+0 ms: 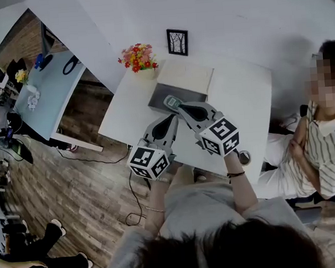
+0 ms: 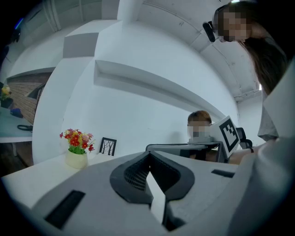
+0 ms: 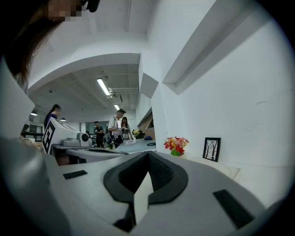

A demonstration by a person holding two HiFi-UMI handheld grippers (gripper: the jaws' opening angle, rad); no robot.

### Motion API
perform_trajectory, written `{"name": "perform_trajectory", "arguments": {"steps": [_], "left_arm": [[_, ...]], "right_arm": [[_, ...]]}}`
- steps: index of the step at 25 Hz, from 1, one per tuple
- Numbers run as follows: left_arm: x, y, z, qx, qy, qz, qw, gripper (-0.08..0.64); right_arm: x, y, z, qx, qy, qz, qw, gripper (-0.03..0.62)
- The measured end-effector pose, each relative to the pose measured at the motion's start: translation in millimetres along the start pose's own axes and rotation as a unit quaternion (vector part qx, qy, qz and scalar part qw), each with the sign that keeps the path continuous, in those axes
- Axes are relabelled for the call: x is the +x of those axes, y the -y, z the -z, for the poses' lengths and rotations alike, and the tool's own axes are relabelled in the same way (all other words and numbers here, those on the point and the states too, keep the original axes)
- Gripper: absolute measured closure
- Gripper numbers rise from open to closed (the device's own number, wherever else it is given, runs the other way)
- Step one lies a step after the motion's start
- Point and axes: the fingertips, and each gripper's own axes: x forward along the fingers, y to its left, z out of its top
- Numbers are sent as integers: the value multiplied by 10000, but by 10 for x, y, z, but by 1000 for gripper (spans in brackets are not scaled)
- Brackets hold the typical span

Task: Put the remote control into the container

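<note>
On the white table (image 1: 242, 94), the remote (image 1: 172, 103) lay in the dark container (image 1: 158, 98), at twelve o'clock from the left gripper (image 1: 172, 120) and right gripper (image 1: 183, 107). Both were closed and empty, so the job looked finished.

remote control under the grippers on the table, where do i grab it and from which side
Likely across its narrow width, from above: the remote control lies flat on the dark grey tray, so only its long edges give jaws purchase. The right gripper hides its near end, so where along it is unclear.
</note>
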Motion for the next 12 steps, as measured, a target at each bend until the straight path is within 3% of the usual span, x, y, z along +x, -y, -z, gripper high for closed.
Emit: {"name": "perform_trajectory", "arguments": {"steps": [12], "left_arm": [[-60,45,0,36,14,11,10000,557]], "right_arm": [[-52,-23,-6,-15,68,47,10000,594]]}}
